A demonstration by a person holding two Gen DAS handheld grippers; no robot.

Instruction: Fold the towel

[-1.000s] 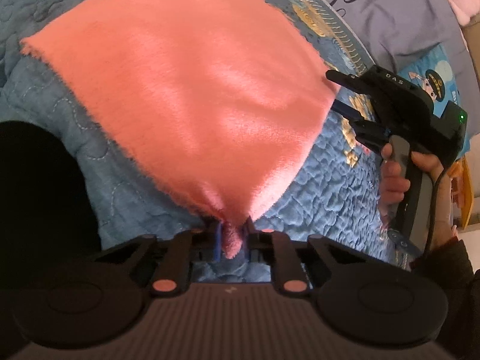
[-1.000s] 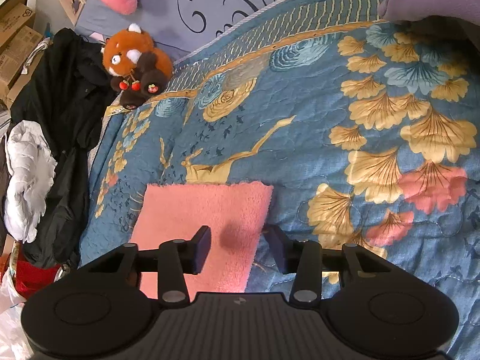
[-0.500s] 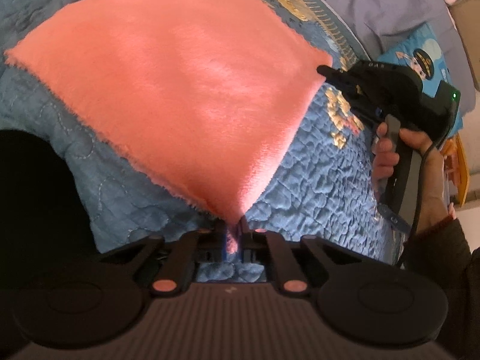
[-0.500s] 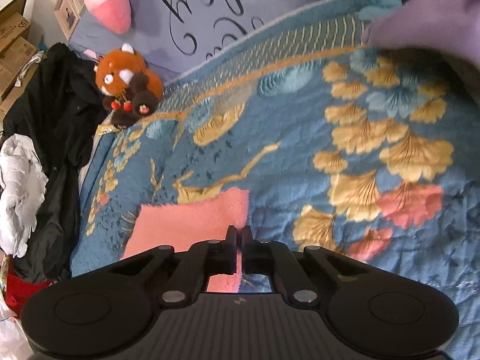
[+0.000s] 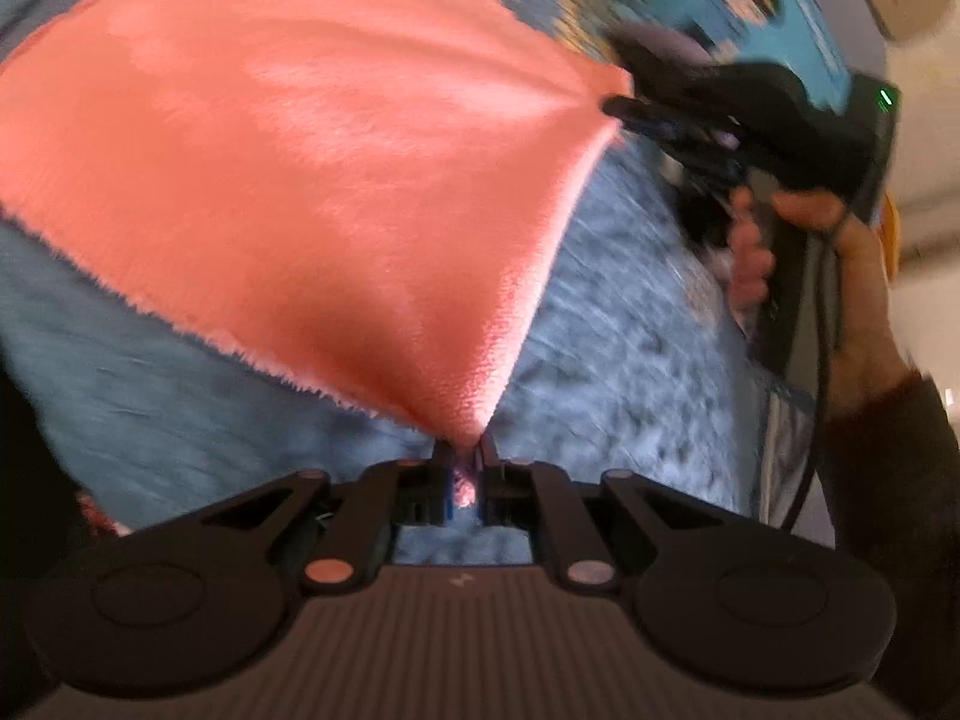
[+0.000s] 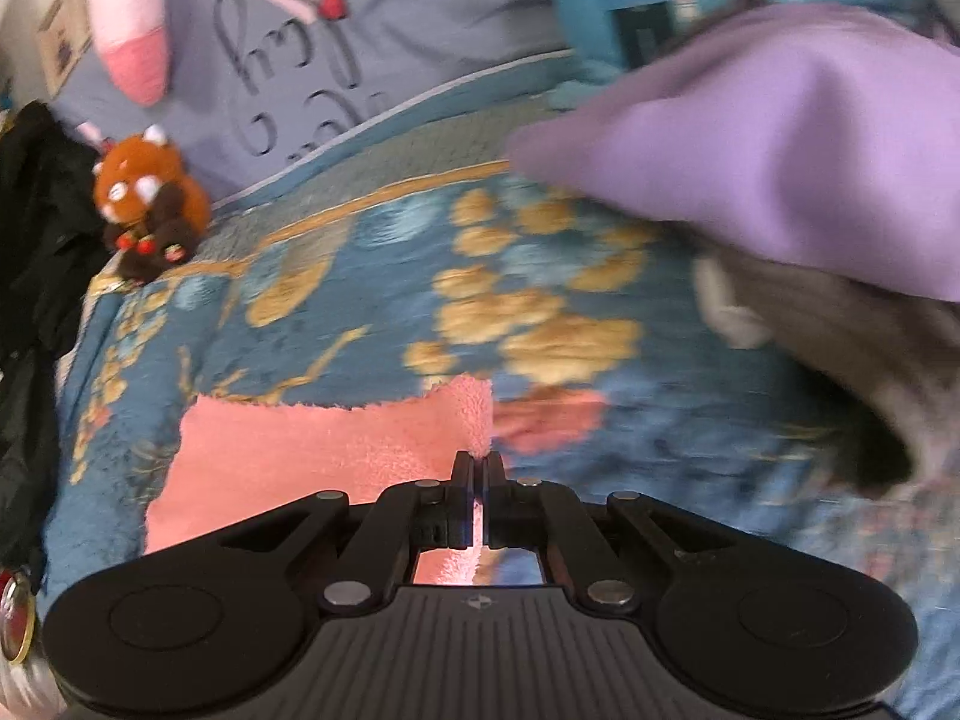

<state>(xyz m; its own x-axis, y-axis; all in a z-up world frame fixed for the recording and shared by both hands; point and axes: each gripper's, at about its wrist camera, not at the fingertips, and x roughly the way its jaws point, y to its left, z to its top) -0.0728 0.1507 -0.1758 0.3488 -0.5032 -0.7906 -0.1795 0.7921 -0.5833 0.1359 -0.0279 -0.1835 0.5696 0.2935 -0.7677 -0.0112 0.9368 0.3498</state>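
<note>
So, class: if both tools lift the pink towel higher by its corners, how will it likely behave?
The pink towel is probably floppy: it funnels to a point at the left tool. It seems light, with the span toward the right tool barely sagging. Its fuzzy pile likely resists slipping.

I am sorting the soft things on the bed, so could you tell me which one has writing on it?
The grey-blue pillow; the purple cushion and pink towel are plain.
</note>
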